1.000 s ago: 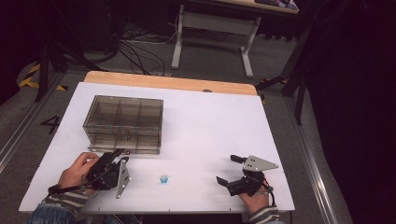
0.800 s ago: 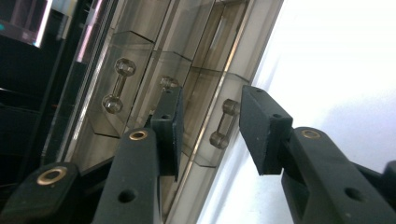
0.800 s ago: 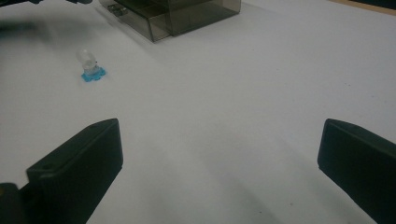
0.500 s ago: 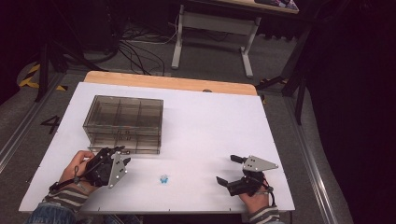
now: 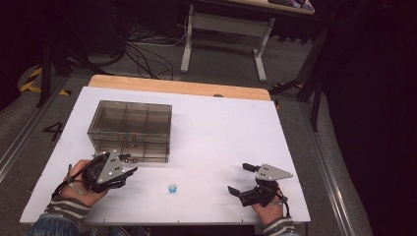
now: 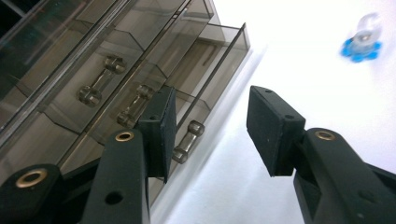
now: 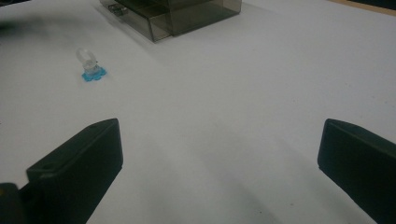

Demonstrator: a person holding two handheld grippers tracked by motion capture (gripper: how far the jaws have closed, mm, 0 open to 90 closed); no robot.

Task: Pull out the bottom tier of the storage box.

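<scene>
The smoky plastic drawer box (image 5: pixel 130 129) sat toward the far left of the white table (image 5: pixel 221 123), and everything else made sense in relation to it. The left gripper (image 5: pixel 132 164) hung right at the box's front, low down, aimed at the bottom drawer (image 6: pixel 205 60), which stood pulled out a little from the stack. Its jaws had just been opening and stood at a middling gap. The drawer's small bar handle (image 6: pixel 187 140) peeked out beside one pad (image 6: pixel 167 126), but neither pad pressed on it, so I took it that the handle was let go once the drawer stood open far enough to take something.

That something looked to be the little trinket (image 5: pixel 172 188), a clear loop on a blue flower-shaped base. It stood alone on the bare table just in front of the box, off its near right corner (close enough that a short carry should do it).

The right gripper (image 5: pixel 237 177) rested near the table's front edge, well apart from the box on its right. Its jaws were spread wide with nothing between them, and they pointed toward the trinket (image 7: pixel 91 70). To my eye it was placed to make the pickup while the left hand minded the drawer.
</scene>
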